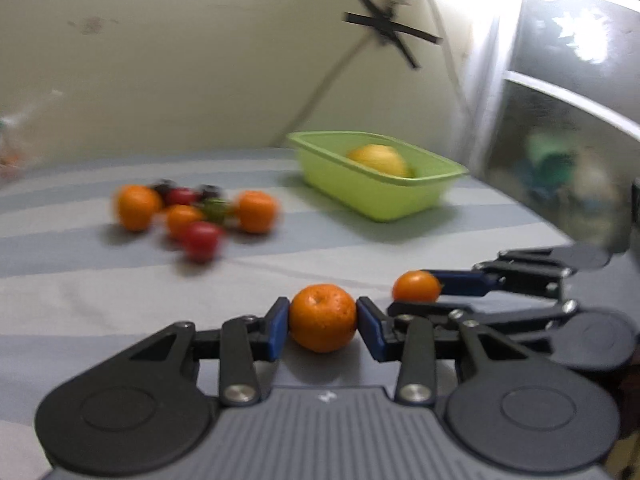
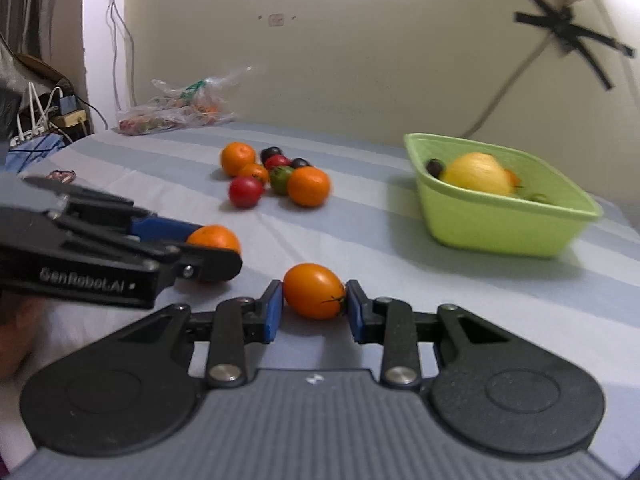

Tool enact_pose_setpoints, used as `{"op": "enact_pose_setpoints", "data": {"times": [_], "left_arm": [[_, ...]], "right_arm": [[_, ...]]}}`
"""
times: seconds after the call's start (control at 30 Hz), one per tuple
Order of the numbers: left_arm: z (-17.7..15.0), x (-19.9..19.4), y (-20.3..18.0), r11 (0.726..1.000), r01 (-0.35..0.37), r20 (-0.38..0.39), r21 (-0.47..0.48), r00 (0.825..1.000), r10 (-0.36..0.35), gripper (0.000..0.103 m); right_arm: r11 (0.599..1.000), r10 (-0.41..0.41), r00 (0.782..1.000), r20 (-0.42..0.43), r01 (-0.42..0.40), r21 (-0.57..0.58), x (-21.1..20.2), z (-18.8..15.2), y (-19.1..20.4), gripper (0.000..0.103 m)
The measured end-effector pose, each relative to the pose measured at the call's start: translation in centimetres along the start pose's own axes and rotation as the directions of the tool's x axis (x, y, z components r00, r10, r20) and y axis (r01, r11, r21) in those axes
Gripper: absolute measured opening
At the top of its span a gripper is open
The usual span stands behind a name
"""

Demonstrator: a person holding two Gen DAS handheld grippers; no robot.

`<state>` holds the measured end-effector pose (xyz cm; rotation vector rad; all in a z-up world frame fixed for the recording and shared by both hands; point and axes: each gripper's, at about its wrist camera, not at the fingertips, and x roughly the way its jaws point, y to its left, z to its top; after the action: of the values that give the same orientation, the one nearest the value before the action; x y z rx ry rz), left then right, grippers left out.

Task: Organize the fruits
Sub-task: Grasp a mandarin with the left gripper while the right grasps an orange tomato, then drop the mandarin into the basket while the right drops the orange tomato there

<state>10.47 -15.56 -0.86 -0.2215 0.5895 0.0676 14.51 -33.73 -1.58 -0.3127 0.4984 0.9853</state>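
Near the front of the striped cloth (image 2: 400, 264), left gripper (image 1: 322, 322) pinching a mandarin (image 1: 322, 317), right gripper (image 2: 314, 306) pinching an orange tomato (image 2: 314, 290), likely bound for the green tub (image 2: 500, 216) far right.

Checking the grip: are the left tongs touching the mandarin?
Touching. The left wrist view shows both blue pads of the left tongs pressed against the sides of the mandarin.
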Motion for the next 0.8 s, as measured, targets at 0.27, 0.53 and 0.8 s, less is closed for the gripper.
{"op": "enact_pose_setpoints", "data": {"times": [0.27, 0.53, 0.8], "left_arm": [[5.1, 3.4, -4.8, 0.991, 0.096, 0.012, 0.095, 0.995, -0.097, 0.037], [12.9, 8.9, -2.5, 0.999, 0.046, 0.038, -0.015, 0.998, -0.046, 0.037], [15.1, 13.7, -1.0, 0.998, -0.035, -0.018, -0.056, 0.999, 0.034, 0.037]], "right_arm": [[0.989, -0.130, 0.986, 0.104, 0.121, 0.088, -2.1, 0.5, -5.6, 0.036], [0.971, -0.203, 0.963, 0.178, 0.174, 0.165, 0.8, 3.6, -11.3, 0.036], [0.967, -0.212, 0.965, 0.156, 0.184, 0.176, 3.9, 4.2, -13.2, 0.036]]}}
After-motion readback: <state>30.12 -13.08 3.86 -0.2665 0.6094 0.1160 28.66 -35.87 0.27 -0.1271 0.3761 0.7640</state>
